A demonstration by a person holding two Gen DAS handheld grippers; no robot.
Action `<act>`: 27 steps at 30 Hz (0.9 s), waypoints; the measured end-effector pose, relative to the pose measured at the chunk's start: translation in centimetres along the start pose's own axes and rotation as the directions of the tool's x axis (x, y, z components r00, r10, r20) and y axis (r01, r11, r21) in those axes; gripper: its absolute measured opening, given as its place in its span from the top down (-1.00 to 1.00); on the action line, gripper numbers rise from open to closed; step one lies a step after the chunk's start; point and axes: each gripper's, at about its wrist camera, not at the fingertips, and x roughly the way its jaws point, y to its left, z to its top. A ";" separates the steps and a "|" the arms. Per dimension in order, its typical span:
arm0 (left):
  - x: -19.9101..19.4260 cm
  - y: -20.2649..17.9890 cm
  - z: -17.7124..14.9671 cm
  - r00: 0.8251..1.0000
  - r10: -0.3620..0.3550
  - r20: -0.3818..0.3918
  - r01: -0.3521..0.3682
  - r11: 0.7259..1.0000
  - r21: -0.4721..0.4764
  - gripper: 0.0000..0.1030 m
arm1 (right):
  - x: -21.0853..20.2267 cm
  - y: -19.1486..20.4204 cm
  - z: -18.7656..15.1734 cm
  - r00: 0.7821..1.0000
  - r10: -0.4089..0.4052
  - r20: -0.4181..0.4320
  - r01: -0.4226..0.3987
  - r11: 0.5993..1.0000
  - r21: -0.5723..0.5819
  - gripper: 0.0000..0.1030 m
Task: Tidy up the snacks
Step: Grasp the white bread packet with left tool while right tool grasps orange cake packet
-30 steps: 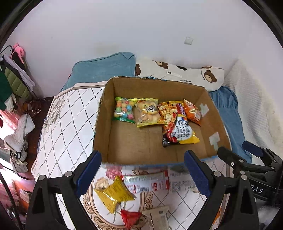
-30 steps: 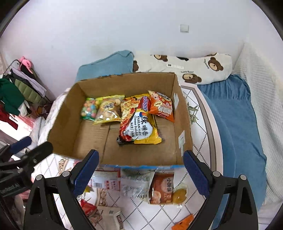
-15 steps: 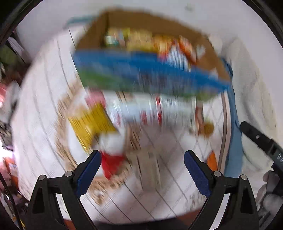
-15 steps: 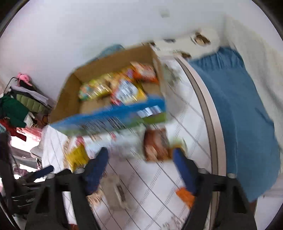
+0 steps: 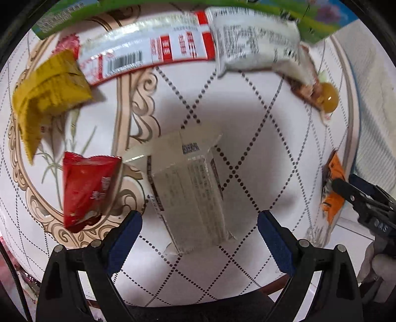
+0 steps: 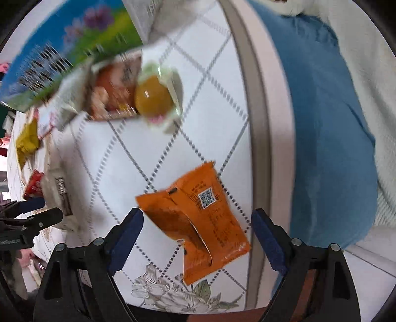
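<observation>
Two handheld grippers are pointing down at a round table (image 5: 247, 138) covered in a white cloth with a dotted diamond pattern and beige scrollwork.

The left gripper (image 5: 199, 229) is hovering with its blue-padded jaws standing wide apart. A pale, translucent snack packet (image 5: 188, 188) is lying flat on the cloth, its near end reaching into the gap between the jaws; the pads are not pressing on it. Just left of it a red packet (image 5: 86, 190) is lying, and further left a yellow packet (image 5: 47, 96). Along the far side a long white and red wrapper (image 5: 148, 52) and a white packet (image 5: 255, 42) are sitting against the printed blue and green outer wall of the box (image 5: 69, 14). A jelly cup snack (image 5: 326, 99) is resting near the table's right edge.

The right gripper (image 6: 196, 231) is hanging over an orange packet (image 6: 198, 220), which is lying between its blue pads near the table's rim. Its jaws are opening, and neither pad is pressing on the packet. A blue blanket (image 6: 326, 123) is spreading beside the table on the right. Both views are somewhat blurred.
</observation>
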 end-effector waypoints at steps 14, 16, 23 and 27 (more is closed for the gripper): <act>2.9 -0.3 0.2 0.999 -0.018 -0.036 0.016 0.998 -0.053 -0.69 | -1.4 2.9 -1.2 0.976 0.220 0.008 -0.219 0.970 0.101 -0.70; 2.6 0.0 0.2 1.000 -0.023 -0.014 0.022 0.998 -0.066 -0.26 | -1.1 3.4 -1.2 0.986 0.164 0.001 -0.164 0.986 0.020 -0.70; 2.2 -0.8 -0.6 0.999 -0.038 -0.012 0.038 0.999 -0.011 -0.05 | 2.4 3.4 -1.9 0.980 0.187 -0.069 -0.189 0.982 -0.027 -0.48; 3.3 -1.4 -0.8 0.999 -0.044 -0.030 0.044 0.999 -0.007 -0.09 | 2.6 5.3 -2.2 0.969 0.241 -0.052 -0.239 0.970 0.047 -0.43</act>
